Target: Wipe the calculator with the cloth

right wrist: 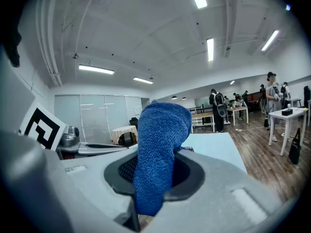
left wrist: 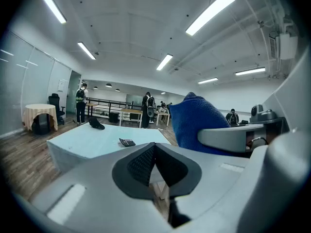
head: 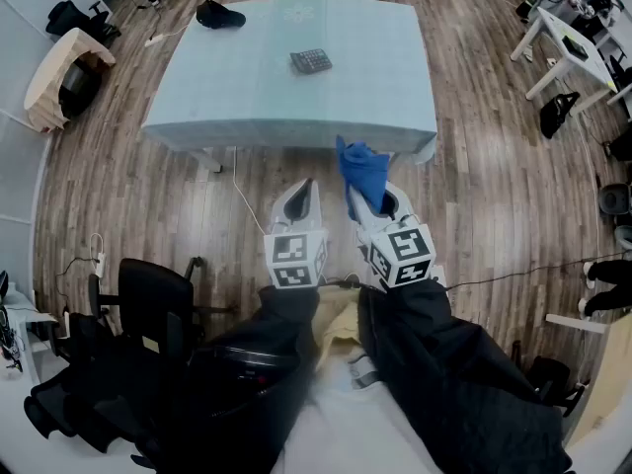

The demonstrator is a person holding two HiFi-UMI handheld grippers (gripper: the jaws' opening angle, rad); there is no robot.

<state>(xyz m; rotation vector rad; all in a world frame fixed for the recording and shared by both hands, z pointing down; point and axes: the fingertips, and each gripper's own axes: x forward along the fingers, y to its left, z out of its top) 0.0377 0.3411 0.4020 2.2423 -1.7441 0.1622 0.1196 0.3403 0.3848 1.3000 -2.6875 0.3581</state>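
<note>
1. Right gripper: jaws clamped on the blue cloth, which sticks out past the tips.
2. Left gripper: jaws together and empty, just beside the right one.
3. Calculator: on the table, well ahead of both claws.

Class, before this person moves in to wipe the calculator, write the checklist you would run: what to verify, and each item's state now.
1. Cloth gripped by right claw: ok, jaws shut on it.
2. Left claw free: ok, shut with nothing in it.
3. Calculator in sight on table: ok.
4. Nothing touching calculator: ok; black item lies apart at the far corner.
5. Calculator within reach: probably not ok; both claws hang over the floor, short of the table's near edge.
6. Cloth free to wipe: ok, a fold stands out beyond the jaws.
</note>
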